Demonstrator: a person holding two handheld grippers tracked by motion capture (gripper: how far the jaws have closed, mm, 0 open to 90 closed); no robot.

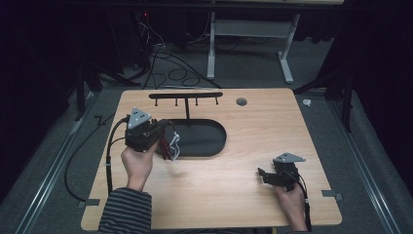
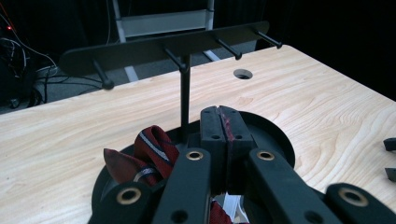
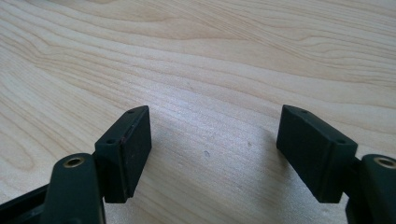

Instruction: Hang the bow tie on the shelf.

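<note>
Dark room all round, cables on the carpet behind, and a pale wood desk (image 1: 234, 185) in the middle. Left tongs (image 2: 219, 122) are pressed together on a dark red striped tie (image 2: 149, 151), which hangs bunched over the black oval base (image 1: 209, 139) of the hook rack (image 1: 186, 96). Right tongs (image 3: 214, 154) sit spread wide over bare wood, well off to the side. Risk as I see it: only a thin bit of fabric is pinched, so it could slip out on the way to a hook, or the dangling part could snag the rack's post and tip it. No readable writing or logos anywhere.
</note>
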